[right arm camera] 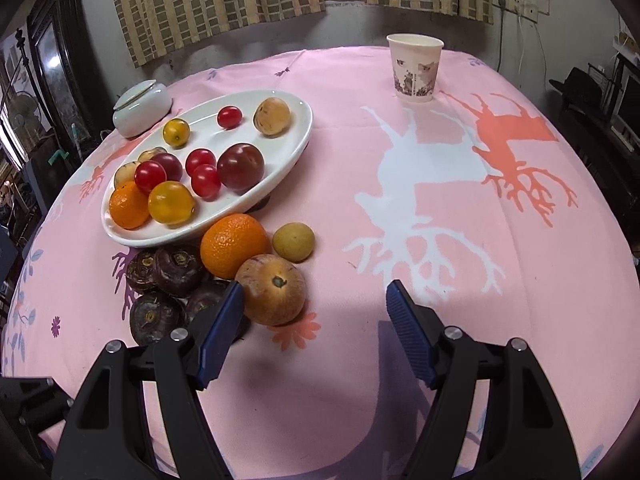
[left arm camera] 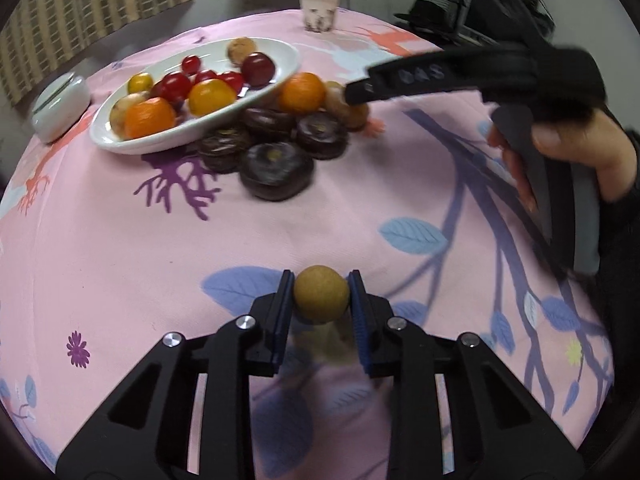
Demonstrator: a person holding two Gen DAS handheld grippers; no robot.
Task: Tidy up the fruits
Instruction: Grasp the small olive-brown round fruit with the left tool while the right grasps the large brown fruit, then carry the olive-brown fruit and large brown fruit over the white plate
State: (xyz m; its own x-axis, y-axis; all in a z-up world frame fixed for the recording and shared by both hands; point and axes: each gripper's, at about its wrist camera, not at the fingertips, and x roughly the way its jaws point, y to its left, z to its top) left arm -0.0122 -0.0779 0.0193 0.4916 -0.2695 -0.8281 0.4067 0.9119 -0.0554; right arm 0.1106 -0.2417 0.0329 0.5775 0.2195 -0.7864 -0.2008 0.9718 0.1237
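Observation:
My left gripper (left arm camera: 321,300) is shut on a small round tan fruit (left arm camera: 321,299), held above the pink tablecloth. A white oval plate (left arm camera: 280,54) (right arm camera: 298,152) holds several tomatoes, an orange and small tan fruits. Beside the plate lie an orange (right arm camera: 233,245) (left arm camera: 301,93), a brown round fruit (right arm camera: 272,289), a small tan fruit (right arm camera: 293,241) and several dark water chestnuts (right arm camera: 176,270) (left arm camera: 276,170). My right gripper (right arm camera: 314,312) is open and empty, its left finger next to the brown fruit. In the left wrist view the right gripper's black body (left arm camera: 460,74) hovers by the pile.
A paper cup (right arm camera: 415,67) (left arm camera: 319,12) stands at the far side of the table. A white lidded jar (right arm camera: 141,108) (left arm camera: 60,106) sits left of the plate. The pink tablecloth (right arm camera: 440,200) covers the round table. Curtains hang behind.

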